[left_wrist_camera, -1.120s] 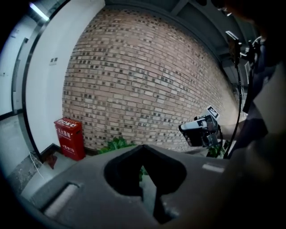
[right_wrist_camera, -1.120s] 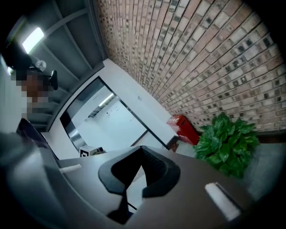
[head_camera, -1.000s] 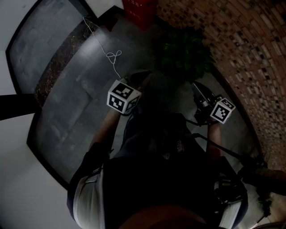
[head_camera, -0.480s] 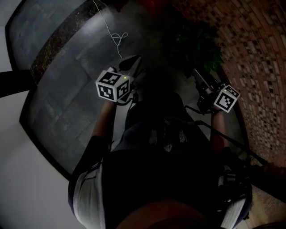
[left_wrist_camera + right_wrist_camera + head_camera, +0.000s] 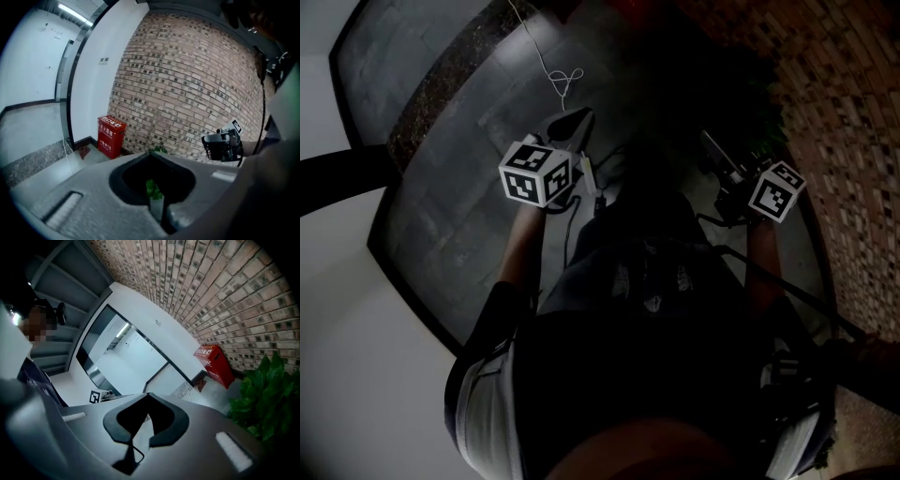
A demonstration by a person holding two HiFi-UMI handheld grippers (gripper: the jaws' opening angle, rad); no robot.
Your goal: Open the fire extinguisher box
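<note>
The red fire extinguisher box (image 5: pixel 110 136) stands on the floor against the brick wall, where it meets the white wall. It is closed and some way ahead, and it also shows in the right gripper view (image 5: pixel 214 364). My left gripper (image 5: pixel 573 123) is held at waist height and points toward the box, shut with nothing in it (image 5: pixel 151 153). On the other side, my right gripper (image 5: pixel 710 142) is level with it and its jaws also meet, empty (image 5: pixel 147 393). Neither gripper is near the box.
A green potted plant (image 5: pixel 263 397) stands by the brick wall (image 5: pixel 197 84) between me and the box. A thin white cord (image 5: pixel 562 80) lies looped on the grey floor. A dark speckled stone strip (image 5: pixel 441 84) runs along the left.
The floor and cord have slid back in the head view as the person walks forward, and the red box has left its top edge. Both grippers stay shut, held out in front.
</note>
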